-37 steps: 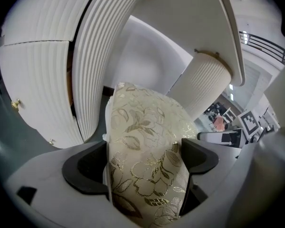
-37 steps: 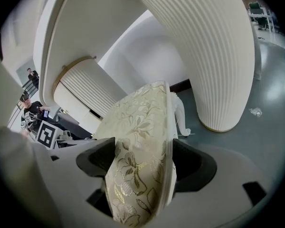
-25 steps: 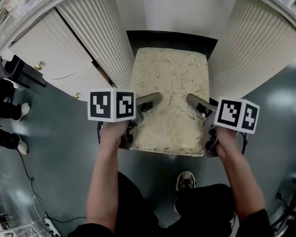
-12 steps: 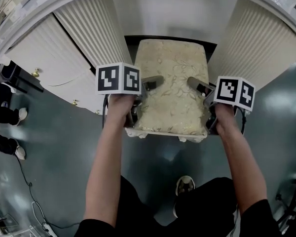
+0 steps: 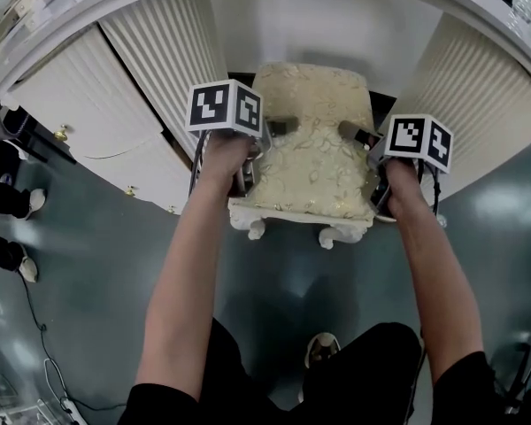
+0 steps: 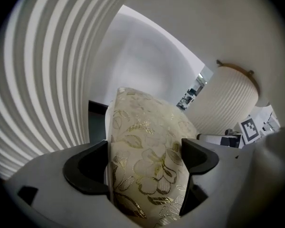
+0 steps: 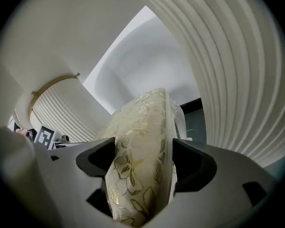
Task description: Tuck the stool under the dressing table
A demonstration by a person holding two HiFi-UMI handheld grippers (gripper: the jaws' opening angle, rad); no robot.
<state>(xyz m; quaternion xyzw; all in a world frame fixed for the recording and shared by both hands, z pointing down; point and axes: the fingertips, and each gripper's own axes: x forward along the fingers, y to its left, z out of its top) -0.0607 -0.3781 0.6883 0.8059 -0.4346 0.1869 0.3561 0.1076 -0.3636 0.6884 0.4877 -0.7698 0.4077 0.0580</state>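
both claws pinching the stool [image 5: 311, 140] at its cushioned seat, left claw [image 6: 145, 163] on its left edge, right claw [image 7: 145, 160] on its right edge, near legs over the grey floor [image 5: 283, 277], far end between ribbed pedestals of the dressing table [image 5: 164, 47]

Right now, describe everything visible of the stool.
The stool has a padded cream seat with a gold floral pattern on a white frame; two carved feet show at its near edge. It sits upright, its far end in the gap between the ribbed white pedestals of the dressing table. The left gripper is shut on its left edge, the right gripper on its right edge.
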